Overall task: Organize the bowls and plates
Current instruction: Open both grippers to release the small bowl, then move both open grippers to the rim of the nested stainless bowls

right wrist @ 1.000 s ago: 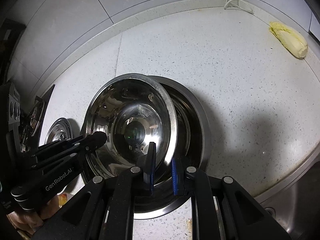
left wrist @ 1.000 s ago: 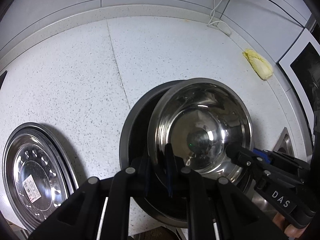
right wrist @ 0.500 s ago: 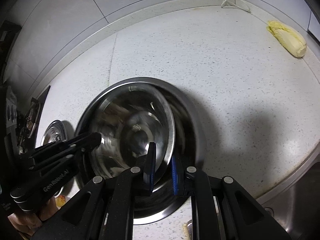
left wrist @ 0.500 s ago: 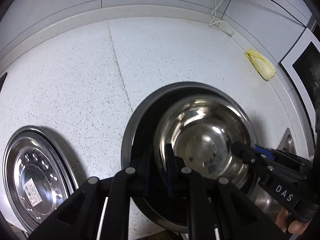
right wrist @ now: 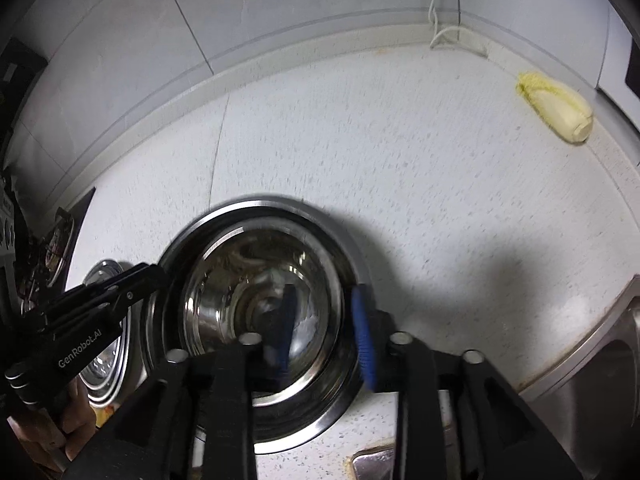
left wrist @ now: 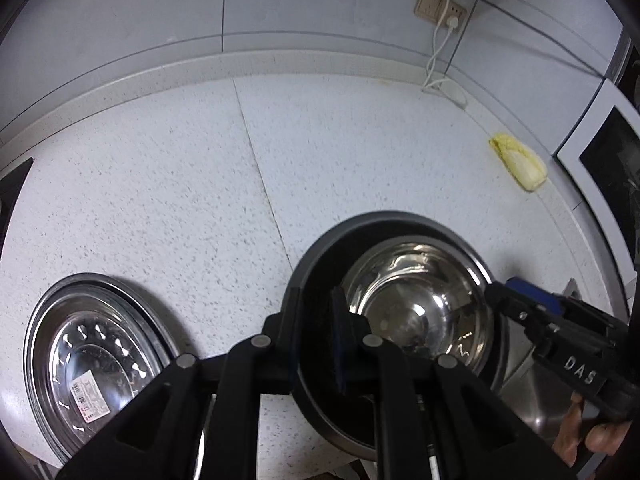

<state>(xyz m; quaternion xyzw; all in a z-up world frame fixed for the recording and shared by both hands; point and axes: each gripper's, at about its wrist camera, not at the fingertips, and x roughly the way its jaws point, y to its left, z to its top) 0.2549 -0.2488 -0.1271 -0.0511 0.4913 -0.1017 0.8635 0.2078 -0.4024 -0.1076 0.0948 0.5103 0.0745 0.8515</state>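
A small shiny steel bowl [left wrist: 416, 300] sits nested inside a larger steel bowl [left wrist: 320, 248] on the white speckled counter; both also show in the right wrist view, small bowl [right wrist: 256, 296] inside large bowl [right wrist: 340, 396]. My left gripper [left wrist: 320, 320] is open, its jaws straddling the large bowl's left rim, touching nothing clearly. My right gripper [right wrist: 326, 328] is open over the bowls' right side, its blue pads [right wrist: 364, 340] apart and off the small bowl's rim. A perforated steel plate [left wrist: 92, 364] lies to the left.
A yellow-white cabbage [left wrist: 520, 160] lies at the back right near a white appliance [left wrist: 592, 148]. A wall socket with white cable [left wrist: 440, 4] is behind. The sink edge [right wrist: 600, 344] is at the right; a stove [right wrist: 44, 248] is at far left.
The small bowl went from tilted and held by both grippers to resting flat inside the large bowl. Both grippers opened and let go of it and pulled back slightly.
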